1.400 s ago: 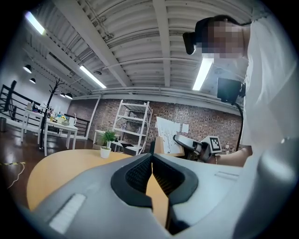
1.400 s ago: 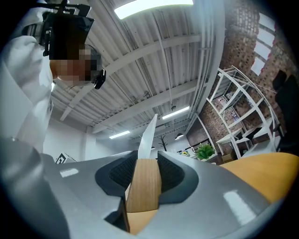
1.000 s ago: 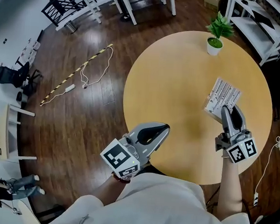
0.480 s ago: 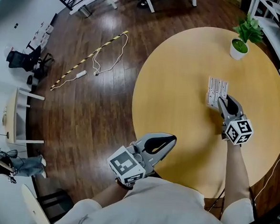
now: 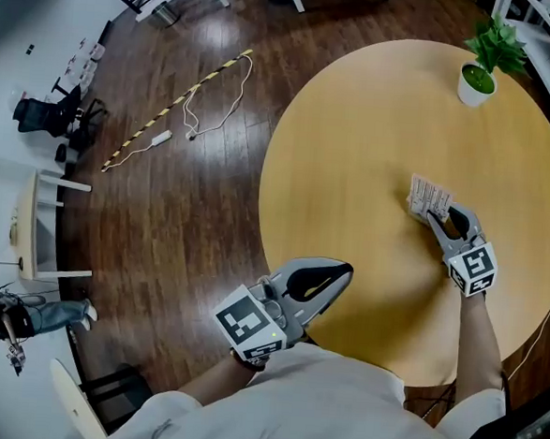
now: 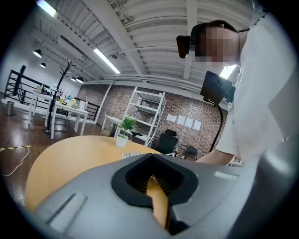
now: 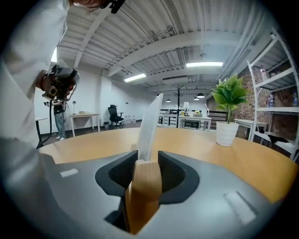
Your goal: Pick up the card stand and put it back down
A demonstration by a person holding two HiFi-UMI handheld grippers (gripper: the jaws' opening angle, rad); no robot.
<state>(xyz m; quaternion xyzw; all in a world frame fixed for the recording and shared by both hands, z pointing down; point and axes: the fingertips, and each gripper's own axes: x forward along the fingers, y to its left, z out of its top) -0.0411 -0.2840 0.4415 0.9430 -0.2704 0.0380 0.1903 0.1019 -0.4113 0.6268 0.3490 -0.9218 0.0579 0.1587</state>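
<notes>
The card stand is a small wooden block (image 7: 145, 183) with a white card (image 7: 150, 122) upright in it. My right gripper (image 7: 145, 173) is shut on the block, its pads against both sides. In the head view the printed card (image 5: 430, 195) sits low over the right part of the round wooden table (image 5: 355, 144), just ahead of the right gripper (image 5: 442, 221); whether the block touches the tabletop I cannot tell. My left gripper (image 5: 339, 272) hangs at the table's near-left edge, jaws shut and nothing between them (image 6: 156, 186).
A potted plant (image 5: 483, 64) stands at the table's far right edge, also seen beyond the card in the right gripper view as the plant (image 7: 228, 109). A cable and striped pole (image 5: 184, 104) lie on the dark wood floor to the left. White shelving stands beyond the table.
The right gripper has come down toward the tabletop with the card stand still in it, the card turning more upright. The left gripper has sunk slightly at the table edge.
</notes>
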